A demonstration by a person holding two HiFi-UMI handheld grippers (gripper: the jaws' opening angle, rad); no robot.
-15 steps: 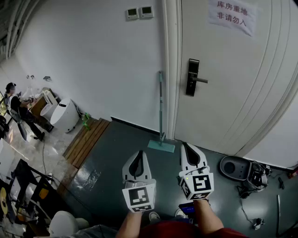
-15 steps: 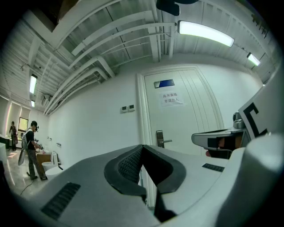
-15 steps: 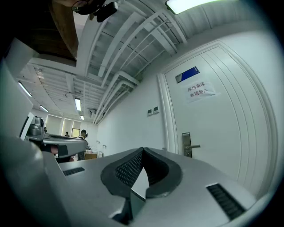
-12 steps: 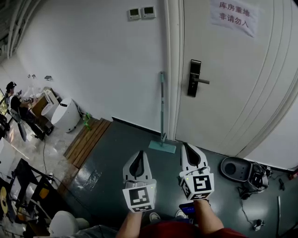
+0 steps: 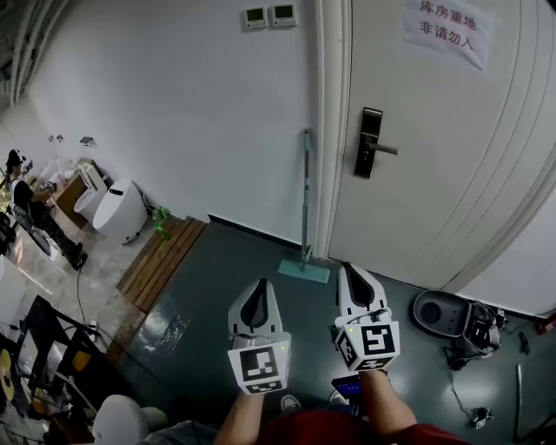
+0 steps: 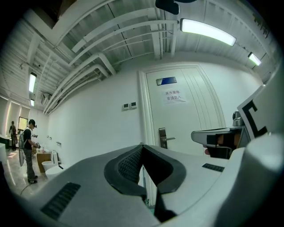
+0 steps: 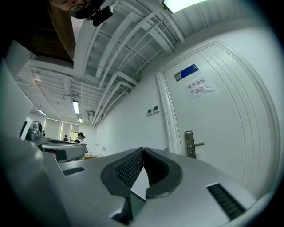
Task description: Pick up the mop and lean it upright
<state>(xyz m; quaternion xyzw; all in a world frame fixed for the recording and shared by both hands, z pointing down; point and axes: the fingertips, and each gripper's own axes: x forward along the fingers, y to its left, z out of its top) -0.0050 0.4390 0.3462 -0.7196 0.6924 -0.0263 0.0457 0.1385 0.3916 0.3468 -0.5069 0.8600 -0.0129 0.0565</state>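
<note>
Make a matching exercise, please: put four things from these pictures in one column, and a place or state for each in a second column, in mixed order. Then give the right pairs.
Things
1. mop
2. paper sign
3. wall panels
4. left gripper

Places or states
A. jaws shut, nothing between them
B. high on the white wall, left of the door frame
C. stuck on the upper part of the door
D. leaning upright against the white wall, by the door frame

Pairs: 1-D, 2-C, 3-B, 4-A
</note>
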